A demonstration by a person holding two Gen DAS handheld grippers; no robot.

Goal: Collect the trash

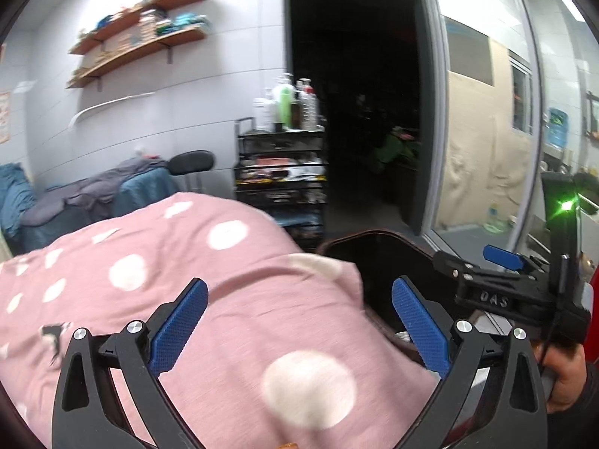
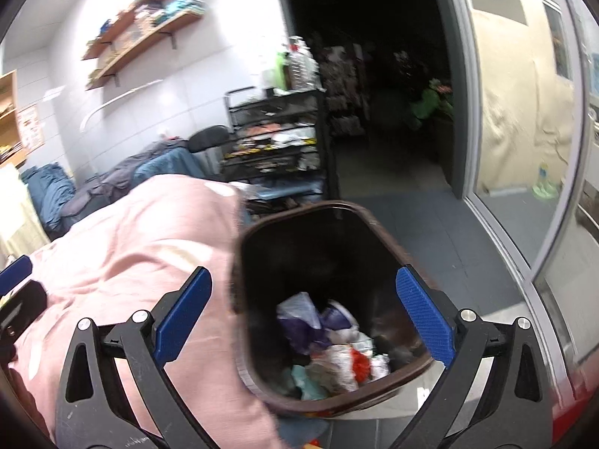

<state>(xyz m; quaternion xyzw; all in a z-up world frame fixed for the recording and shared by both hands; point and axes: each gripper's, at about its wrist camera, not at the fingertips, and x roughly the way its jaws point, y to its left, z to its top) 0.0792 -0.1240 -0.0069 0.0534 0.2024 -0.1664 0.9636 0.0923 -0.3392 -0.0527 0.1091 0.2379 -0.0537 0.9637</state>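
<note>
A brown trash bin (image 2: pixel 337 217) stands on the floor beside a bed; it holds crumpled paper and plastic trash (image 2: pixel 333 344) at its bottom. My right gripper (image 2: pixel 303 321) is open and empty, above the bin's mouth. My left gripper (image 1: pixel 299 329) is open and empty, above the pink polka-dot quilt (image 1: pixel 187 299). The bin's rim (image 1: pixel 374 235) shows to its right in the left wrist view, and the right gripper (image 1: pixel 501 273) shows there too, held by a hand.
The pink quilt (image 2: pixel 131 254) lies left of the bin. A black wire cart (image 2: pixel 277 142) with bottles stands by the wall, next to a dark doorway (image 2: pixel 374 75). A glass sliding door (image 2: pixel 524 131) is at right. Grey tiled floor (image 2: pixel 449 243) surrounds the bin.
</note>
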